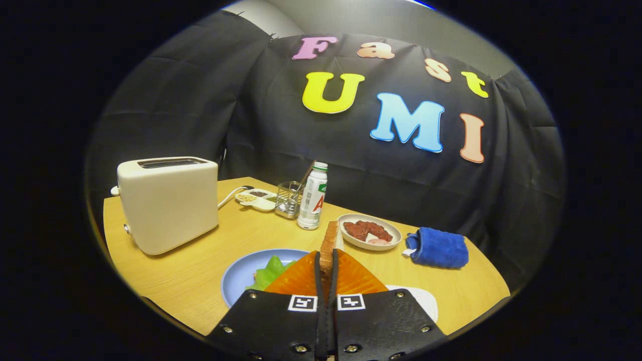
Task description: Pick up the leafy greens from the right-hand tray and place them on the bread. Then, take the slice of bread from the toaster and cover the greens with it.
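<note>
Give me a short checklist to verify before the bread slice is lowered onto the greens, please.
1. Gripper shut on the bread slice, held upright between the fingers: ok.
2. Greens already lie on the blue plate: ok.
3. Bottom bread under the greens: cannot tell, hidden by the fingers.
4. Slice centred over the greens: not ok, they sit to one side of the fingers.
5. Toaster and bottle stand apart from the plate: ok.

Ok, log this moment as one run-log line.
gripper: shut on bread slice, held edge-up | leafy greens: on blue plate | position: slice above plate | toaster: behind left | step: cover greens pending
</note>
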